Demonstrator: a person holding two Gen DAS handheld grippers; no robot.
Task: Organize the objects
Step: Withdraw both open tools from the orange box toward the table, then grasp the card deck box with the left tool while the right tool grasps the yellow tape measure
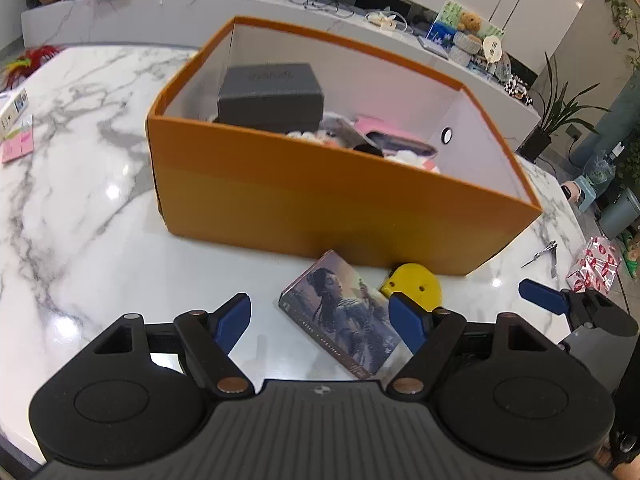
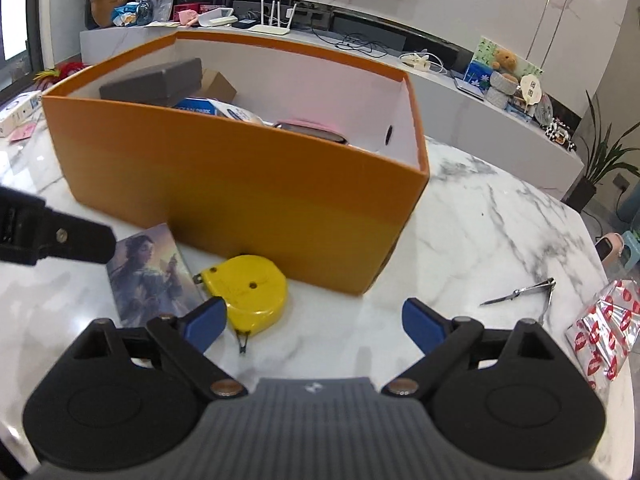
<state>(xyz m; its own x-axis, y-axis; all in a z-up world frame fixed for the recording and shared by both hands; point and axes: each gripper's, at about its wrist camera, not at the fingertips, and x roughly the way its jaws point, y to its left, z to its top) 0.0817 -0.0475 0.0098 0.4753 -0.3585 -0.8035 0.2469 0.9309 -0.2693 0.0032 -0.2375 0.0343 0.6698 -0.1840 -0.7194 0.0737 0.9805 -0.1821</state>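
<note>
A: Left wrist view: how was the left gripper (image 1: 320, 320) posed?

B: It hovered low over the marble tabletop (image 1: 80, 184), jaws spread wide and gripping nothing, with the illustrated card box (image 1: 340, 312) lying flat between its blue fingertips (image 1: 234, 316). The yellow tape measure (image 1: 416, 282) lay just beside the card box, close to the orange box (image 1: 320, 204).

A: And the right gripper (image 2: 316, 320)?

B: It was likewise low over the tabletop, jaws parted and empty, with the tape measure just inside its left fingertip. Nail clippers (image 2: 528, 290) and a red-and-silver wrapped packet (image 2: 600, 336) lay further right.

A: What did the orange box hold?

B: A dark grey case (image 1: 272, 98) sat uppermost at the far left; a pink-topped item (image 1: 384, 128) and a blue-and-white package (image 2: 212, 108) lay among smaller objects too blurred to identify. A round hole (image 1: 447, 135) pierced the right end wall.

A: Was any writing legible?

B: None; the lettering on the grey case and card box was too blurred to read.
</note>
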